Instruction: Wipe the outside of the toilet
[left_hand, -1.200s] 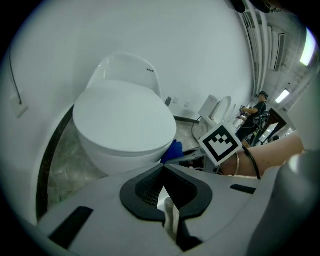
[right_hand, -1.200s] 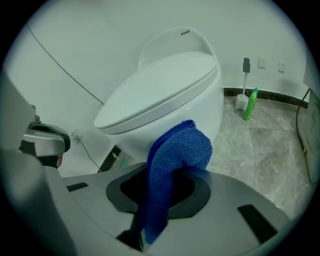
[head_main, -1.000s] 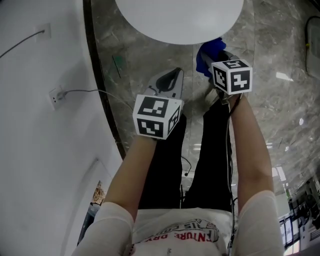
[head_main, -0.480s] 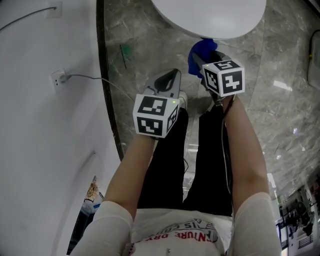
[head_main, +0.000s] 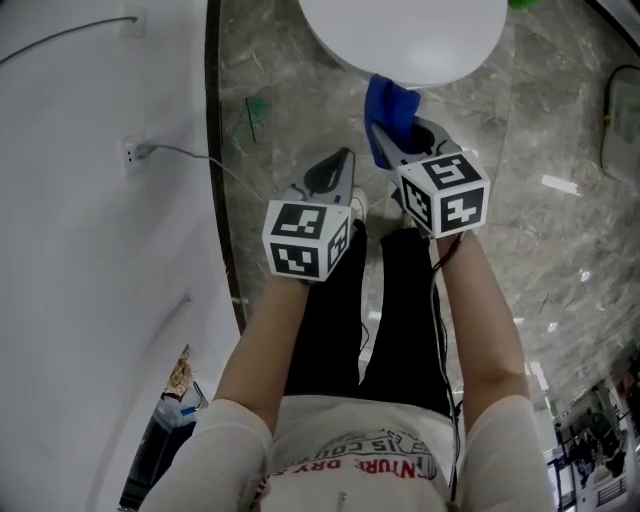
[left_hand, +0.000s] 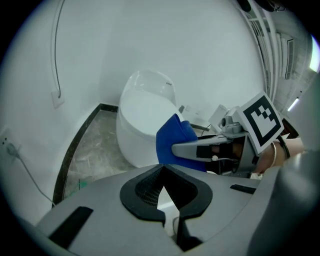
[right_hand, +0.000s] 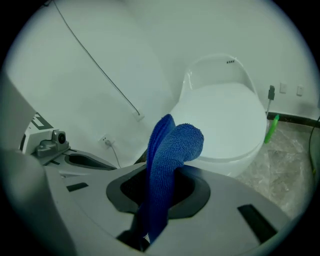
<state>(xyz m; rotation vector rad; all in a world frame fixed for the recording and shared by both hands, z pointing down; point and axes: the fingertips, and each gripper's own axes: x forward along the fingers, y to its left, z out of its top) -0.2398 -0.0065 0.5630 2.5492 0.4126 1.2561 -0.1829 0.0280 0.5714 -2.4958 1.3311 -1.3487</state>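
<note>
The toilet (head_main: 400, 35) stands at the top of the head view, its closed white lid facing up and its rounded front nearest the person. Both forearms (head_main: 490, 320) reach forward and down from the body, roughly parallel, above the black-trousered legs (head_main: 400, 310).

The right gripper (head_main: 400, 140) is the further forward of the two. Its tongs are clamped on a blue cloth (right_hand: 167, 160), pinching it low so that a folded tuft stands up out of them. The top of the tuft lies right at the toilet's front rim. Whether it touches the porcelain cannot be told.

The left gripper (head_main: 335, 172) hangs lower and further back, beside the right one and apart from the toilet. Its tongs are pressed together with nothing between them. They point at the strip of floor (head_main: 560, 130) in front of the bowl.

To the left, a white wall (head_main: 100, 250) with a dark baseboard (head_main: 215, 150) runs close by, leaving only a narrow band of marble between it and the bowl. A socket (head_main: 135, 152) with a cable (head_main: 185, 155) sits low on that wall. To the right the floor is wider. A green object (right_hand: 270, 130) stands near the far wall, just beside the bowl's right flank.
</note>
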